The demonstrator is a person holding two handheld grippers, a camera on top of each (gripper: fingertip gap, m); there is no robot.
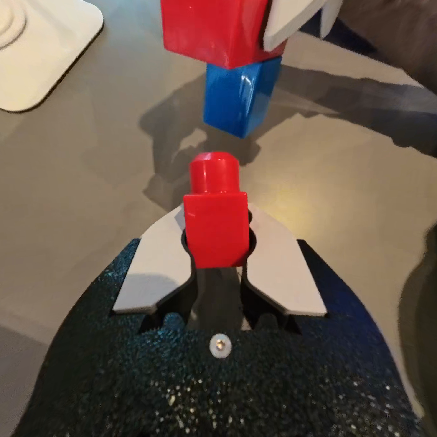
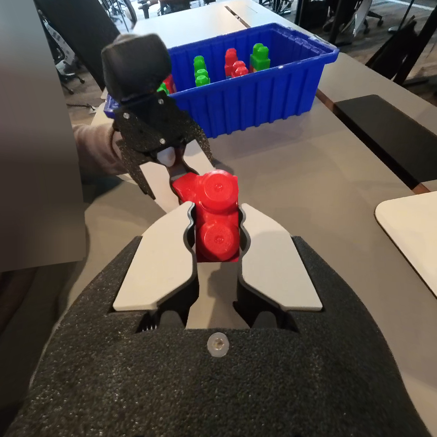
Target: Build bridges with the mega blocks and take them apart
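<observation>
The left gripper [image 1: 215, 233] has its 2 white fingers [image 1: 163, 257] clamped on a small red block [image 1: 215, 230], a single-stud piece whose stud points toward 12 o'clock in the left wrist view. Just beyond that stud, with a gap between them, hangs a blue block [image 1: 238, 99], joined under a larger red block [image 1: 212, 30] at the top edge of the frame. A white finger of the right gripper [image 1: 287, 26] presses the larger red block's side at about 1 o'clock. The pair is held clear of the grey table [image 1: 71, 177], where its shadow falls below it.

In the right wrist view, the right gripper [image 2: 216, 233] pinches that 2-stud red block [image 2: 217, 227] between its white fingers [image 2: 165, 255], studs facing the camera. The left gripper [image 2: 163, 151] reaches in from 11 o'clock, and its small red block [image 2: 183, 186] sits close against the far end of the 2-stud block (whether they touch cannot be told from here). A person's sleeve [image 2: 94, 146] shows behind it at 10 o'clock.

Farther back, toward 12 o'clock, a blue bin [image 2: 260, 101] stands on the table, holding green blocks [image 2: 201, 73] and red blocks [image 2: 236, 63]. A white board [image 2: 411, 231] lies at 3 o'clock.
</observation>
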